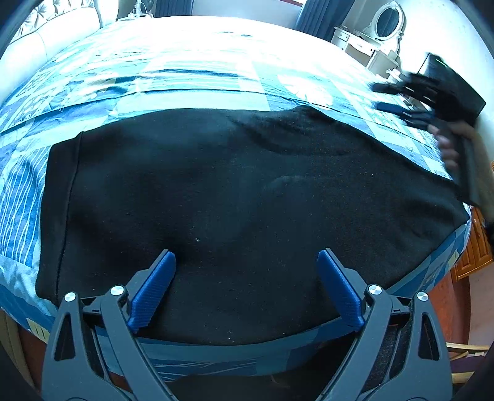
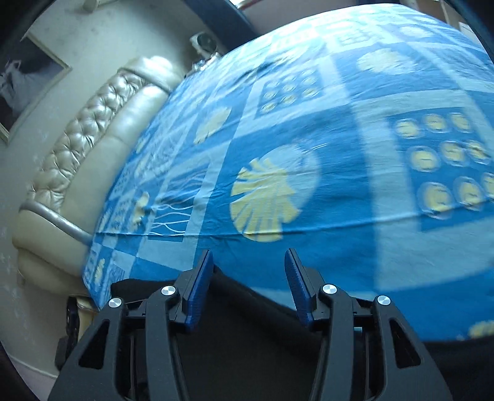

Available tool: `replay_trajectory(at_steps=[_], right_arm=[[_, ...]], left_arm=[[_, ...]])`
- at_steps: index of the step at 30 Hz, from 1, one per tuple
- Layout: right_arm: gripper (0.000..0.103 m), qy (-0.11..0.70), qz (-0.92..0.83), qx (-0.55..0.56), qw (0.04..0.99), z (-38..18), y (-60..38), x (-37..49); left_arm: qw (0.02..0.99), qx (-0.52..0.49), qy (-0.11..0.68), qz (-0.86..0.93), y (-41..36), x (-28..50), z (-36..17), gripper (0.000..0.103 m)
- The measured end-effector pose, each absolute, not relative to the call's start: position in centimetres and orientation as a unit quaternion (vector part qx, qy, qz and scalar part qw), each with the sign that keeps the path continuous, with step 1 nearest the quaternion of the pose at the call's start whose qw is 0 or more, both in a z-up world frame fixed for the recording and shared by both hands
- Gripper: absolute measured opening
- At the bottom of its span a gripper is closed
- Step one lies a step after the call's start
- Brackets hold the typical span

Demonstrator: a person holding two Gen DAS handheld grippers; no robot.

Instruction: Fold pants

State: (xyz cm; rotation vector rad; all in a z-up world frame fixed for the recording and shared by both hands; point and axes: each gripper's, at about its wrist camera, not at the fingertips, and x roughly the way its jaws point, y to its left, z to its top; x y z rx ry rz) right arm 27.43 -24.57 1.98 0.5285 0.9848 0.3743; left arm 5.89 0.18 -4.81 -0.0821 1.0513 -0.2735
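Note:
Black pants (image 1: 231, 197) lie flat and spread wide across the near part of the bed, hem seam at the left. My left gripper (image 1: 246, 259) is open and empty, its blue pads hovering over the pants' near edge. My right gripper (image 1: 398, 98) shows blurred at the far right of the left wrist view, above the pants' right end. In the right wrist view the right gripper (image 2: 249, 256) is open and empty, with a strip of the black pants (image 2: 247, 308) under and behind its fingers.
The bed carries a blue patterned sheet (image 2: 308, 138). A padded cream headboard (image 2: 102, 123) stands at the left in the right wrist view. A white dresser with an oval mirror (image 1: 386, 24) stands beyond the bed. Wooden furniture (image 1: 475, 246) is at the right.

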Motion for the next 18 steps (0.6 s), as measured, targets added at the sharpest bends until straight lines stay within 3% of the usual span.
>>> replay_trajectory(at_steps=[10, 18], right_arm=[[0.057, 0.374, -0.060, 0.353, 0.855, 4.2, -50.7, 9.0], [0.059, 0.293, -0.184, 0.511, 0.787, -1.5, -64.1, -2.8]], left_arm=[[0.887, -0.066, 0.450, -0.082, 3.9, 6.0, -1.4, 0.093], [0.862, -0.139, 0.487, -0.031, 8.3, 6.7, -4.1, 0.093]])
